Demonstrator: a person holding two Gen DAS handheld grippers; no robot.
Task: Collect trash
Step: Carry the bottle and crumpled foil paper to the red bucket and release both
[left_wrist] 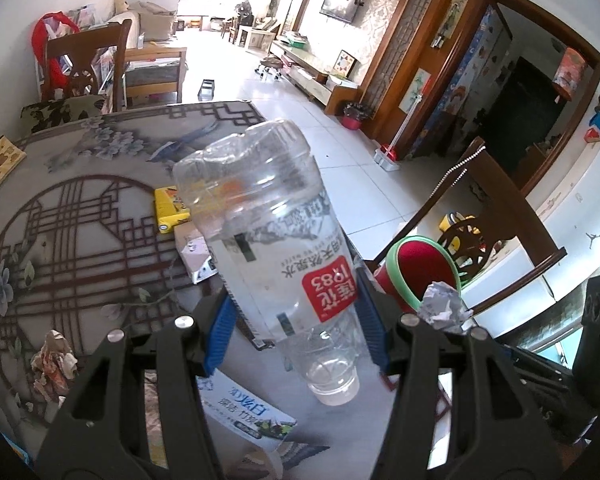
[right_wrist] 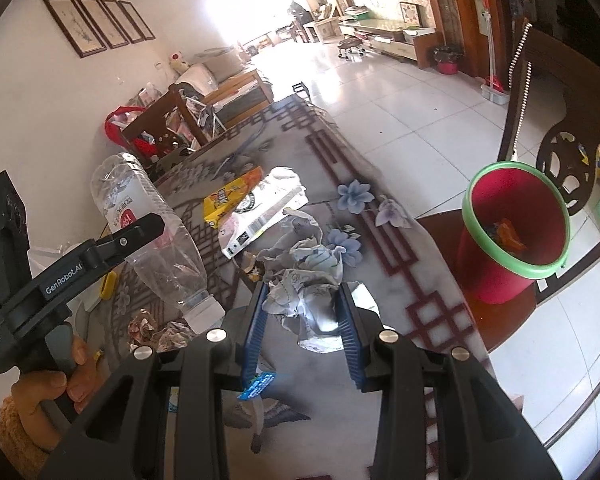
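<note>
At the bottom centre of the left wrist view, our left gripper (left_wrist: pixel 296 320) pinches a clear plastic bottle (left_wrist: pixel 268 232) between its blue pads, with the cap end toward the camera. In the right wrist view, our right gripper (right_wrist: pixel 302 316) is pressed on a crumpled paper ball (right_wrist: pixel 306 280) — it is held above the patterned table (right_wrist: pixel 380 248). The red bin (right_wrist: pixel 512 236) with a green rim stands at the right on a chair (right_wrist: pixel 476 320). A yellow packet (right_wrist: pixel 230 196) and a white wrapper (right_wrist: pixel 268 208) lie further up the table.
</note>
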